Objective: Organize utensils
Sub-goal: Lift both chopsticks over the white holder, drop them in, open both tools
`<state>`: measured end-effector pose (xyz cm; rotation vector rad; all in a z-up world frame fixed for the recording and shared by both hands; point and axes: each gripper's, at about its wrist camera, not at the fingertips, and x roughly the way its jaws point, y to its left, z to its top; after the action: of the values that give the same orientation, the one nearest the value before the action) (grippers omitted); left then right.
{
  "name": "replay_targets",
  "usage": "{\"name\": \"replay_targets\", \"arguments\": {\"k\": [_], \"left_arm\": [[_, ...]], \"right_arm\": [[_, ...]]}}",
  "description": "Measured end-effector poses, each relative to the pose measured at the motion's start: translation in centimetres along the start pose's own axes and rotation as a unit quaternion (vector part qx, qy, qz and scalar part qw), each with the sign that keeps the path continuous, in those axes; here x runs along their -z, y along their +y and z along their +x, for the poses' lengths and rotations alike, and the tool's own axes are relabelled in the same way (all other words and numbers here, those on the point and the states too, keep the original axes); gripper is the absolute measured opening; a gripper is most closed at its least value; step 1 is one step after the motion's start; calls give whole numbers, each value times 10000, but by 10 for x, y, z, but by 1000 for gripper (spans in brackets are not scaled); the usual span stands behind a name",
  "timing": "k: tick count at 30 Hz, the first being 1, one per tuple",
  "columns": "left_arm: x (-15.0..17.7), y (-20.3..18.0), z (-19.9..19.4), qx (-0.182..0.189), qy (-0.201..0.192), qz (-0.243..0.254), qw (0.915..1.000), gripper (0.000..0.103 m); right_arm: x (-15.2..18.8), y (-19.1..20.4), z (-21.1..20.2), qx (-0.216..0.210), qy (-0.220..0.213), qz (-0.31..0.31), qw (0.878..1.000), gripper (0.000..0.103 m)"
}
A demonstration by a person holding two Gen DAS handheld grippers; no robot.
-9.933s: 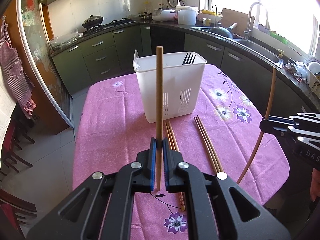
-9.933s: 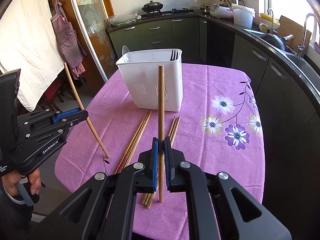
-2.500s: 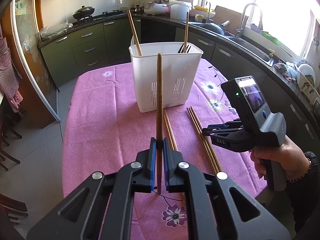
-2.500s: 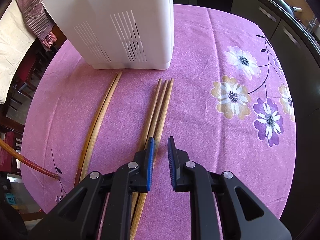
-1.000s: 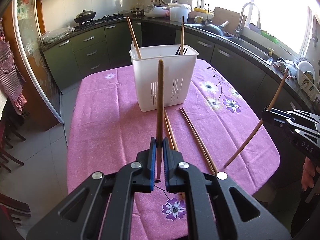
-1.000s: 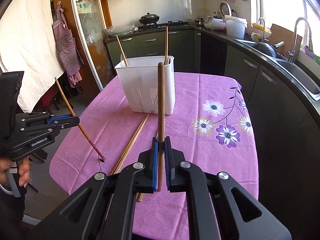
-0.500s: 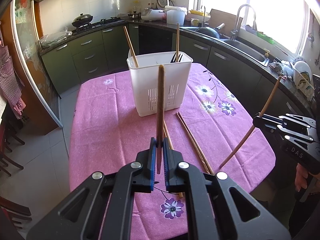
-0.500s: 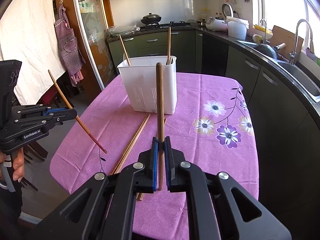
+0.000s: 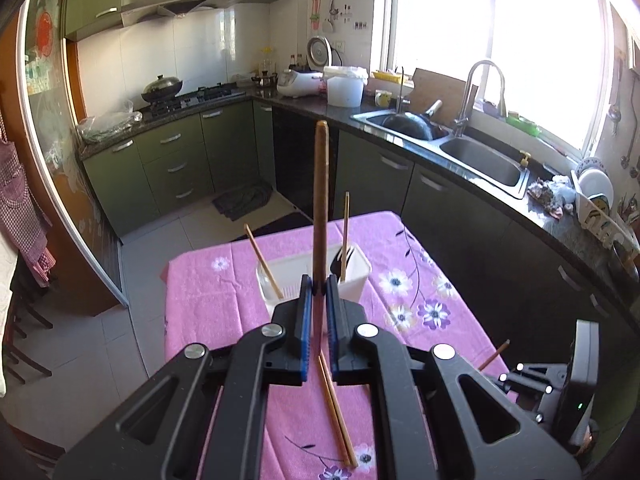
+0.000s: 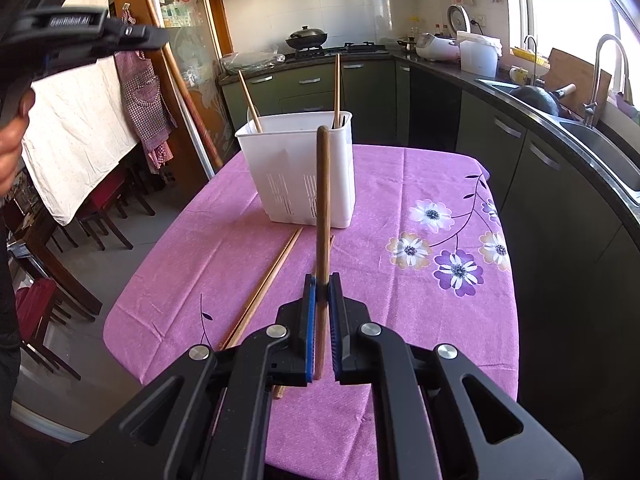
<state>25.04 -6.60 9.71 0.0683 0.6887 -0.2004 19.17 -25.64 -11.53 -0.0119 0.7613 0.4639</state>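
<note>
Both my claws, left (image 9: pixel 316 286) and right (image 10: pixel 322 282), pinch an upright chopstick (image 9: pixel 321 200) each. The white holder (image 10: pixel 300 172) stands on the table ahead. I should lower each tip-first inside the rim, then release.

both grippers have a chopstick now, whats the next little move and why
Probably bring the left gripper down toward the white holder: it is shut on an upright chopstick directly above it, and two chopsticks already stand inside. The right gripper sits lower, farther back.
</note>
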Motion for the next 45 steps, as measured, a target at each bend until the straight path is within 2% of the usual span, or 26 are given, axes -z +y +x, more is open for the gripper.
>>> {"name": "replay_targets", "arguments": {"k": [4,9,14,19,20,21,22,23,24,25,28,30,33,37,40,45], "left_arm": [[-42,-4,7,-147,-364,12,9992,7],[-61,-6,52,-374,-199,13,9991,7],[-44,0,108,-590,256,-12,9979,7],[-13,10,144,-603,748,-65,9954,7],[-8,10,147,-589,804,-41,9950,8],[-3,11,149,-553,837,-11,9950,13],[2,12,147,-523,839,-1,9951,17],[5,14,144,-502,814,-5,9954,29],[6,16,139,-489,750,-25,9960,45],[8,18,131,-474,643,-64,9968,50],[11,21,101,-443,311,-73,9985,55],[15,22,80,-363,111,-117,9992,65],[28,21,52,-355,-129,-45,9993,70],[49,17,30,-297,-203,84,9993,74],[64,21,22,-247,-134,118,9995,74],[83,36,21,-256,27,14,9997,74]], "right_arm": [[0,-4,0,-56,-10,-3,10000,7],[2,-8,-2,-148,-16,13,9999,7],[1,-11,-2,-197,13,16,9998,7],[-8,-8,-4,-294,-11,1,9996,7],[-12,-8,-6,-321,-38,0,9995,7],[-17,-7,-8,-344,-73,-13,9994,7],[-23,-6,-10,-365,-111,-28,9993,7],[-30,-4,-12,-379,-153,-44,9992,7],[-38,-3,-15,-379,-206,-59,9991,7],[-48,-2,-17,-369,-277,-70,9989,7],[-81,-2,-27,-358,-569,-17,9977,7],[-108,-3,-33,-381,-834,58,9958,7],[-149,-4,-37,-370,-1227,203,9916,7],[-194,-4,-22,-348,-1481,392,9876,7],[-214,-3,1,-229,-1426,481,9883,7],[-216,0,46,-68,-1083,518,9927,7]]}}
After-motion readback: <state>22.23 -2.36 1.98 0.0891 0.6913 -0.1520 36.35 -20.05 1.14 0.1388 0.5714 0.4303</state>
